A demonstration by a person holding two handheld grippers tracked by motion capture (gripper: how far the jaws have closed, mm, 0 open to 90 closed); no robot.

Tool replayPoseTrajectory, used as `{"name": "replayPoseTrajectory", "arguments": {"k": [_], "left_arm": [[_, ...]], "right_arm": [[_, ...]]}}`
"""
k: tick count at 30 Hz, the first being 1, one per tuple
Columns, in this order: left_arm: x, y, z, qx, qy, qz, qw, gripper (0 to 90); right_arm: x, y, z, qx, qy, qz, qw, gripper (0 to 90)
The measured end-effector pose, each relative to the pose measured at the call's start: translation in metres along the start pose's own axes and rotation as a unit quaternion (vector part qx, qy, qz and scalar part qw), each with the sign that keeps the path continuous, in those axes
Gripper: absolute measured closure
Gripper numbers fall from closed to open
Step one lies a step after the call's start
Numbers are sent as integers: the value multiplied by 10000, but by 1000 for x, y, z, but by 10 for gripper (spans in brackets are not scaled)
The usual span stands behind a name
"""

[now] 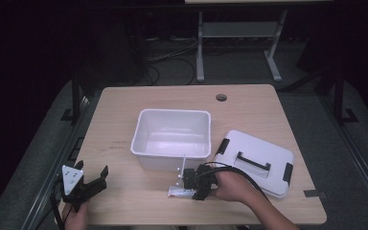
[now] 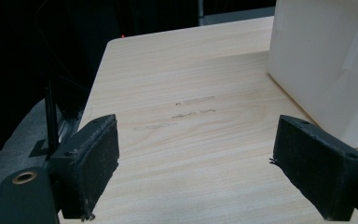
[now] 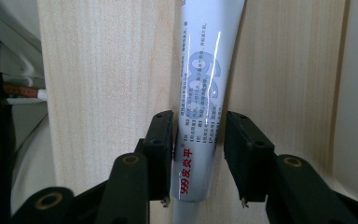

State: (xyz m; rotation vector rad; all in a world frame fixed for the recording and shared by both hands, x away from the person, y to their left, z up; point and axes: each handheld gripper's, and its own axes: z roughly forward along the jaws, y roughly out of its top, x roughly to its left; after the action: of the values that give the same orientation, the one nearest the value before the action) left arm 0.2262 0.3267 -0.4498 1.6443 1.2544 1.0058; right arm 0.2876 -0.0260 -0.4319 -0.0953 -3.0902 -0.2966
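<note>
While your right gripper [image 3: 198, 158] straddles the tube [image 3: 204, 107] at the near edge of the table [image 2: 177, 154], mind how the jaws sit: the left pad is against the tube's side, the right pad stands just off it, so I judge the grip not yet made and the jaws loosely released around it rather than clamped. Close evenly and keep the gripper low, so the tube does not roll or squirt sideways; it looks soft and slick and will likely flatten under pressure, so squeeze near the middle of its body, not at the crimped tail.

That tube is white and glossy, lying flat along the wood grain, with a large pale blue numeral and red print near the end closest to you, plus fine lines of small text. In the high view it lies just in front of the white bin [image 1: 171, 132], near your right hand [image 1: 232, 186].

Your left gripper [image 1: 88, 184] rests at the near left corner, jaws wide apart and holding nothing.

Farther off, the bin stands open and empty mid-table; its lid [image 1: 255, 162], with a black handle, lies just to the right.
</note>
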Motion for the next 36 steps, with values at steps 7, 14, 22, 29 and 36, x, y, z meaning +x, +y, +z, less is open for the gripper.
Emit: {"name": "replayPoseTrajectory", "arguments": {"k": [7, 14, 22, 29, 36], "left_arm": [[0, 0, 0, 8, 4, 10, 10000, 135], [1, 0, 0, 2, 4, 6, 10000, 135], [1, 0, -1, 3, 4, -2, 10000, 135], [1, 0, -1, -1, 10, 4, 10000, 135], [0, 0, -1, -6, 13, 4, 10000, 135]], "right_arm": [[1, 4, 1, 95, -66, -143, 9998, 684], [2, 5, 2, 124, -93, -189, 9997, 690], [3, 6, 1, 151, -155, -257, 9994, 701], [5, 6, 1, 173, -136, -317, 9993, 703], [7, 4, -7, 49, -44, -313, 9995, 703]]}}
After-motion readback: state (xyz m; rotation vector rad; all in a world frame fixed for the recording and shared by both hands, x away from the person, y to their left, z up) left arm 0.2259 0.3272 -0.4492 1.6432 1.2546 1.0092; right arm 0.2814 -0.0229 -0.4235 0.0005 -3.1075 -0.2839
